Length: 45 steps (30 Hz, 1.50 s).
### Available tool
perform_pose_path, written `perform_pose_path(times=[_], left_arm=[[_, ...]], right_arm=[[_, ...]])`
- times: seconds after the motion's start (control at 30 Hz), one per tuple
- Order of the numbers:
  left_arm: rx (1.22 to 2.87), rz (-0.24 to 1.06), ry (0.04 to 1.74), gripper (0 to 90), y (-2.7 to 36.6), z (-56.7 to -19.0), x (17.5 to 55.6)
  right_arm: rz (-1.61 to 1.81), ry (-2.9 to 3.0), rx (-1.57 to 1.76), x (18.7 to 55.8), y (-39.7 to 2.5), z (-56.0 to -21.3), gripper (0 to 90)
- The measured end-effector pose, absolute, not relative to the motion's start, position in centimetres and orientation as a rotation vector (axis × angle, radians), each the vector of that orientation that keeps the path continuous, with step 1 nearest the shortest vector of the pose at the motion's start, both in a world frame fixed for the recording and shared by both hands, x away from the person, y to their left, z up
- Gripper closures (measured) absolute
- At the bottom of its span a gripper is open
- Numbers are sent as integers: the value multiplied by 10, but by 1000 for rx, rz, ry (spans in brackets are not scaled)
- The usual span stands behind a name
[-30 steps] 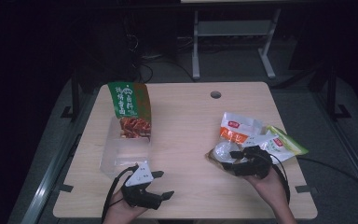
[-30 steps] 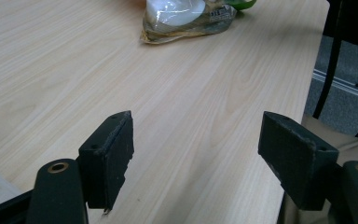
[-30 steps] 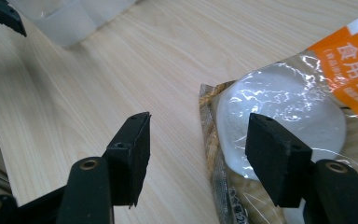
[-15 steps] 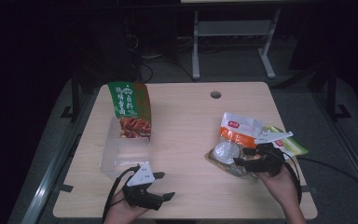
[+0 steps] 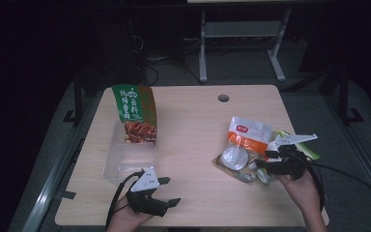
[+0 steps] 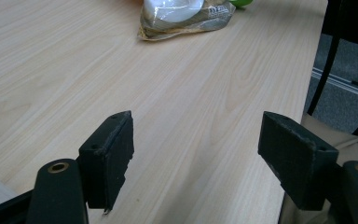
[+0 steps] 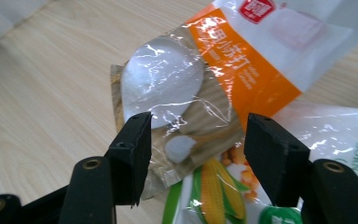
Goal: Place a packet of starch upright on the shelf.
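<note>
On the right of the table lies a pile of packets: an orange and white packet [image 5: 249,133] [image 7: 256,56], a clear packet with a round white piece [image 5: 234,159] [image 7: 168,79], and a green corn packet [image 5: 309,151] [image 7: 214,186]. My right gripper [image 5: 264,162] [image 7: 198,123] is open just above the pile. Its jaws stand either side of the clear packet's lower end and hold nothing. Near the front left edge, my left gripper [image 5: 170,191] [image 6: 198,126] is open over bare wood. The clear packet [image 6: 186,16] lies well ahead of it.
A green snack bag [image 5: 135,113] with red pieces stands at the back of a clear plastic box [image 5: 125,162] on the table's left. A cable hole [image 5: 223,98] sits near the far edge of the table [image 5: 193,125]. Dark floor and a metal stand lie beyond.
My right gripper has drawn back a little to the right across the packet pile, still open. The left gripper has stayed where it was.
</note>
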<state>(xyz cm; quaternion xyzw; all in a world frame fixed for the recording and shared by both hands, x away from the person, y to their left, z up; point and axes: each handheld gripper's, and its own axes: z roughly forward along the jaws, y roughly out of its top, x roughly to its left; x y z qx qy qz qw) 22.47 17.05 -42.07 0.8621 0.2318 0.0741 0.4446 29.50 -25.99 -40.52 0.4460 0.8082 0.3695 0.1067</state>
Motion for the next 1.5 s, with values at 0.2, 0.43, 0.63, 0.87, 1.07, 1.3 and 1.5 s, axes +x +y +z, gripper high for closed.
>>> perform_pose_path(times=[0.2,0.43,0.63,0.87,1.07,1.3,1.5], left_arm=[[2141,179,573,262,169,-422,226],[2147,173,576,262,166,-423,226],[2146,183,577,262,168,-422,228],[2140,183,577,262,169,-422,229],[2139,175,578,263,167,-422,231],[2142,169,568,263,165,-423,230],[2140,172,569,264,164,-423,229]], right_arm=[[1061,2354,1349,301,-268,-408,410],[1080,2342,1398,313,-275,-413,404],[1095,2354,1391,325,-271,-411,406],[1088,2384,1434,346,-270,-421,433],[1154,2401,1448,357,-265,-429,556],[1187,2431,1423,363,-252,-435,754],[1178,2434,1394,356,-248,-431,886]])
